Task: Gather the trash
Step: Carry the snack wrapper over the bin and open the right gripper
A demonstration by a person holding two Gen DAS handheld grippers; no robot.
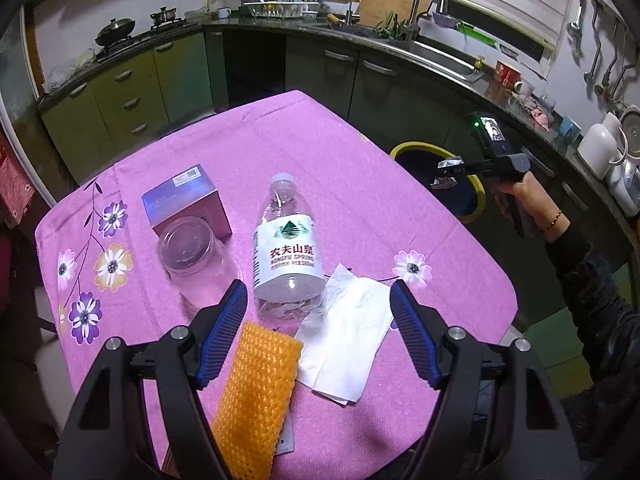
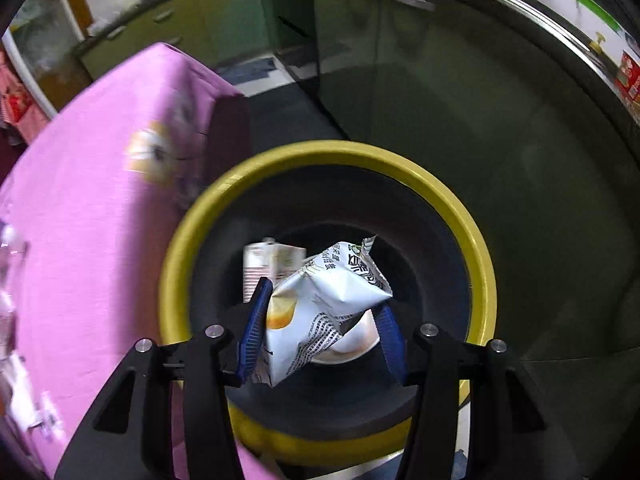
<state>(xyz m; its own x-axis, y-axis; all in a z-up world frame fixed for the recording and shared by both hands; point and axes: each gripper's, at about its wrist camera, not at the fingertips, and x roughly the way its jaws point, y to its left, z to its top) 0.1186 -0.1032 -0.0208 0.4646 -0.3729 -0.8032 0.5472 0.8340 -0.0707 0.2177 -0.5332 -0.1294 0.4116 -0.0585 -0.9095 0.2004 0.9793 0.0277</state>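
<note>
My right gripper (image 2: 322, 300) hangs over the yellow-rimmed black bin (image 2: 332, 152), with a crumpled white snack wrapper (image 2: 340, 280) spanning the gap between its blue pads and touching both. In the left wrist view that gripper (image 1: 446, 174) and the wrapper (image 1: 448, 168) sit above the bin (image 1: 478, 192), past the table's right edge. My left gripper (image 1: 320, 308) is open above the pink tablecloth (image 1: 360, 184), with nothing between its fingers. Under it lie a plastic water bottle (image 1: 286, 248), a white tissue (image 1: 344, 340) and an orange foam net (image 1: 256, 396).
A clear plastic jar (image 1: 192, 256) lies beside a purple box (image 1: 184, 196) on the table's left. Inside the bin are a drink carton (image 2: 264, 264) and a white cup (image 2: 352, 344). Green cabinets (image 1: 132, 88) and a sink counter (image 1: 432, 56) ring the table.
</note>
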